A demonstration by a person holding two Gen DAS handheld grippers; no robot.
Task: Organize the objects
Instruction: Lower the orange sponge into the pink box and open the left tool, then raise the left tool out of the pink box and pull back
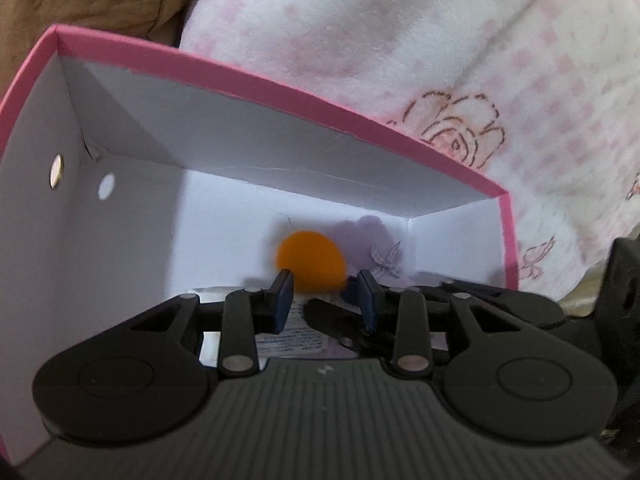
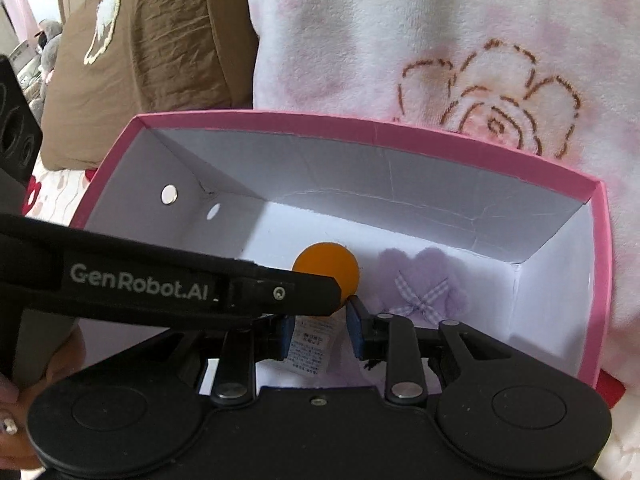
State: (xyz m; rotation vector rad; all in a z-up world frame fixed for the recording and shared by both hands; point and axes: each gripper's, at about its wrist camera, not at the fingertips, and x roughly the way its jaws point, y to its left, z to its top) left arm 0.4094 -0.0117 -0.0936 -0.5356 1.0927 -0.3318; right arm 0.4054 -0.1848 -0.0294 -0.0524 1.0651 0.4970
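Observation:
A pink-rimmed box (image 1: 280, 84) with white inside stands on the bedding; it also shows in the right wrist view (image 2: 360, 124). An orange ball (image 1: 310, 260) lies inside on its floor, blurred, also seen from the right wrist (image 2: 326, 266). Beside it lies a lilac fluffy item with a gingham bow (image 2: 424, 284), faint in the left wrist view (image 1: 372, 240), with a white care label (image 2: 314, 344). My left gripper (image 1: 326, 300) is open over the box, the ball just beyond its fingertips. My right gripper (image 2: 320, 332) is open above the label. The left gripper's body (image 2: 160, 280) crosses the right wrist view.
A white and pink fleece blanket with rose outlines (image 2: 480, 80) lies behind the box. A brown cushion (image 2: 152, 52) stands at the back left. Stuffed toys (image 2: 44, 40) show at the far left edge.

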